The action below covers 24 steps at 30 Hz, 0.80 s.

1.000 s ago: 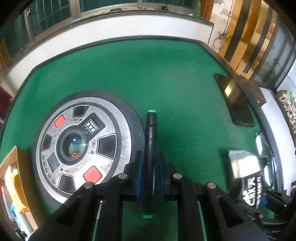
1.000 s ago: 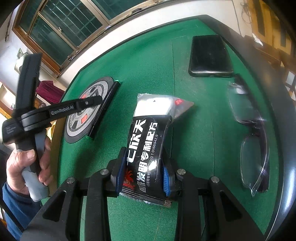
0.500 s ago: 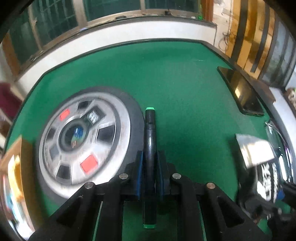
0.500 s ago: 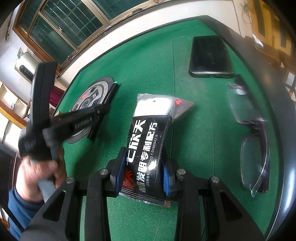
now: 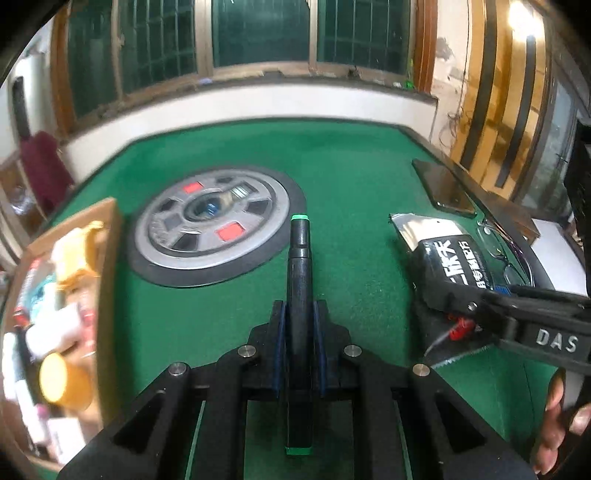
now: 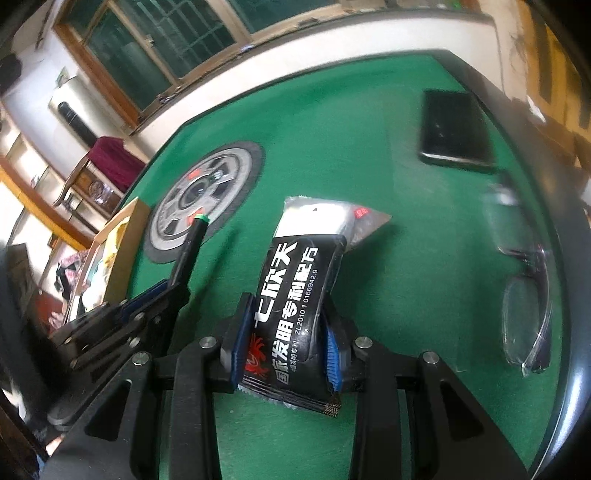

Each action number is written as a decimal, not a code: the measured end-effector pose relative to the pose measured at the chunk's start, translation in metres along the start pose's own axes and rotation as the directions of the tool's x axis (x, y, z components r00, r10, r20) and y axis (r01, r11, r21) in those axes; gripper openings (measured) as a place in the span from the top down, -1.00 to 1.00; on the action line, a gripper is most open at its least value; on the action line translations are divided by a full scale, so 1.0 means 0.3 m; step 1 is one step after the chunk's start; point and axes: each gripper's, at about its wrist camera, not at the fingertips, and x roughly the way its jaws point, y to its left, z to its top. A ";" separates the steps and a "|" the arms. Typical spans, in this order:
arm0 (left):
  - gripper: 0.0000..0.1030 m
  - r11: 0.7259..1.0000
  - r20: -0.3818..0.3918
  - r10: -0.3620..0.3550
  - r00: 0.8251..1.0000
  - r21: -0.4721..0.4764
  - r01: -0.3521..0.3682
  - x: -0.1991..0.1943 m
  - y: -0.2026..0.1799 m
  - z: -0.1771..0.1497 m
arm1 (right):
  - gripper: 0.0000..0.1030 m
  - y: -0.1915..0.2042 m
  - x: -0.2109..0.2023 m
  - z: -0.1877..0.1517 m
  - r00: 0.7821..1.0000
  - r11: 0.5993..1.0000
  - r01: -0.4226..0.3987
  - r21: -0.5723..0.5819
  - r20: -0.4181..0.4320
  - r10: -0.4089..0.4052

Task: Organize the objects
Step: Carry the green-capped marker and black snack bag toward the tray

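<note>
The table [image 5: 351, 177] is covered in matt green felt with a fine nap, edged by a smooth dark rim. The pen [image 5: 300, 280] looks like matt black plastic with glossy green end caps. The packet [image 6: 291, 306] is shiny crinkled foil, silver at its top and printed glossy black below. The round dial [image 5: 210, 225] has a brushed silvery face within a dull black ring. The phone [image 6: 456, 133] is glossy black glass.

I am working in a lived-in home room: a green felt mahjong tabletop [image 5: 351, 177] with a central dice dial [image 5: 212, 221], wood-framed barred windows [image 5: 258, 33] running along the far wall, cluttered shelves showing at left.
</note>
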 end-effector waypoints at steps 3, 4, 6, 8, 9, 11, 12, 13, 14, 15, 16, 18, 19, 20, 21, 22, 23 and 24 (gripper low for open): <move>0.77 1.000 0.041 0.028 0.999 0.011 -0.028 -0.034 -0.008 -0.008 | 0.40 0.031 -0.014 -0.009 1.000 0.999 0.006 -0.041 0.016 -0.006; 0.77 0.999 0.050 0.038 0.998 0.018 -0.039 -0.040 -0.008 -0.009 | 0.40 0.039 -0.015 -0.011 1.000 0.999 0.009 -0.051 0.018 -0.008; 0.77 0.998 0.070 0.062 0.996 0.027 -0.064 -0.050 -0.010 -0.017 | 0.40 0.048 -0.015 -0.016 1.000 0.998 0.012 -0.066 0.020 -0.010; 0.77 0.996 0.086 0.076 0.993 0.031 -0.079 -0.067 -0.008 -0.023 | 0.40 0.055 -0.014 -0.018 1.000 0.997 0.013 -0.080 0.021 -0.011; 0.77 0.996 0.093 0.081 0.992 0.029 -0.084 -0.078 -0.006 -0.028 | 0.40 0.061 -0.014 -0.019 1.000 0.996 0.014 -0.085 0.022 -0.012; 0.77 0.995 0.110 0.093 0.990 0.027 -0.097 -0.094 -0.002 -0.034 | 0.40 0.076 -0.011 -0.019 1.000 0.995 0.017 -0.094 0.026 -0.014; 0.77 0.994 0.113 0.098 0.989 0.030 -0.102 -0.098 -0.003 -0.038 | 0.40 0.081 -0.010 -0.019 0.999 0.995 0.019 -0.099 0.028 -0.016; 0.77 0.994 0.122 0.103 0.987 0.028 -0.107 -0.106 0.002 -0.039 | 0.40 0.087 -0.010 -0.020 0.999 0.995 0.021 -0.101 0.030 -0.018; 0.77 0.993 0.127 0.107 0.986 0.026 -0.111 -0.110 0.004 -0.042 | 0.40 0.088 -0.011 -0.020 0.999 0.994 0.022 -0.103 0.032 -0.019; 0.77 0.993 0.131 0.110 0.985 0.028 -0.115 -0.116 0.007 -0.044 | 0.40 0.090 -0.011 -0.020 0.999 0.994 0.024 -0.107 0.034 -0.020; 0.77 0.993 0.135 0.113 0.984 0.028 -0.118 -0.121 0.011 -0.047 | 0.40 0.093 -0.010 -0.021 0.999 0.994 0.025 -0.110 0.036 -0.021; 0.77 0.992 0.145 0.121 0.982 0.021 -0.125 -0.134 0.020 -0.055 | 0.40 0.099 -0.010 -0.022 0.999 0.993 0.031 -0.118 0.042 -0.026; 0.77 0.992 0.149 0.123 0.981 0.020 -0.127 -0.139 0.025 -0.059 | 0.40 0.105 -0.009 -0.025 0.999 0.992 0.034 -0.123 0.043 -0.029; 0.77 0.992 0.152 0.125 0.980 0.017 -0.129 -0.143 0.028 -0.062 | 0.40 0.109 -0.007 -0.027 0.999 0.991 0.036 -0.127 0.043 -0.031; 0.77 0.991 0.157 0.128 0.979 0.013 -0.131 -0.149 0.035 -0.066 | 0.40 0.113 -0.005 -0.030 0.999 0.991 0.037 -0.130 0.042 -0.032; 0.77 0.991 0.159 0.129 0.979 0.012 -0.132 -0.155 0.041 -0.069 | 0.40 0.115 -0.004 -0.034 0.999 0.991 0.038 -0.132 0.042 -0.033; 0.77 0.991 0.162 0.130 0.978 0.010 -0.134 -0.159 0.044 -0.072 | 0.40 0.121 -0.002 -0.037 0.999 0.990 0.039 -0.135 0.041 -0.034; 0.77 0.991 0.166 0.133 0.977 0.007 -0.136 -0.163 0.050 -0.075 | 0.40 0.124 0.000 -0.040 0.999 0.990 0.039 -0.138 0.039 -0.034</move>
